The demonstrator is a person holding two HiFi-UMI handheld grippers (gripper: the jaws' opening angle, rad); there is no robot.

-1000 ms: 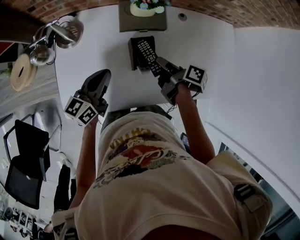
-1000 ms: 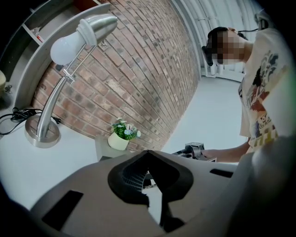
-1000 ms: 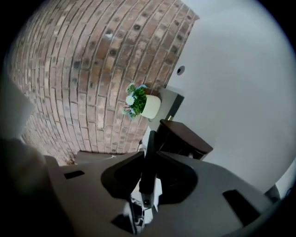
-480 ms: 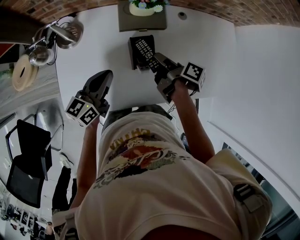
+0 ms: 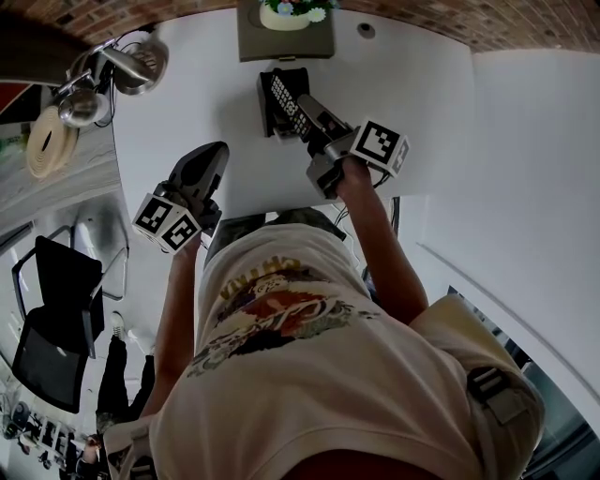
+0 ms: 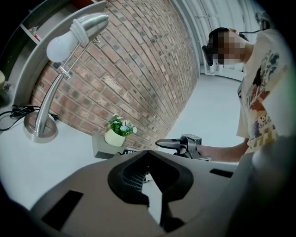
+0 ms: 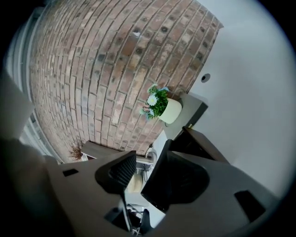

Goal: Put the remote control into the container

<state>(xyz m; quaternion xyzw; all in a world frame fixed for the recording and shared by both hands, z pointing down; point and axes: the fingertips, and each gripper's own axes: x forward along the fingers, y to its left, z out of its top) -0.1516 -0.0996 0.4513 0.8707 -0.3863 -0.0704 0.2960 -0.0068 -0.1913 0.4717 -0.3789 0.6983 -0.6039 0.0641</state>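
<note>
The black remote control stands tilted in the dark box container at the table's far side. My right gripper reaches in at its near end. In the right gripper view the remote shows edge-on between the jaws of the right gripper, lying against the right jaw, with a gap to the left pad; the jaws are opening. The container lies just ahead. My left gripper hovers at the table's near left, shut and empty; its jaws meet at the tips.
A potted plant on a grey block stands behind the container. A metal desk lamp is at the far left. The white table ends near the person's body. A brick wall rises behind.
The right gripper has carried the remote farther over the container and tipped it steeper into it. The left gripper has stayed in place.
</note>
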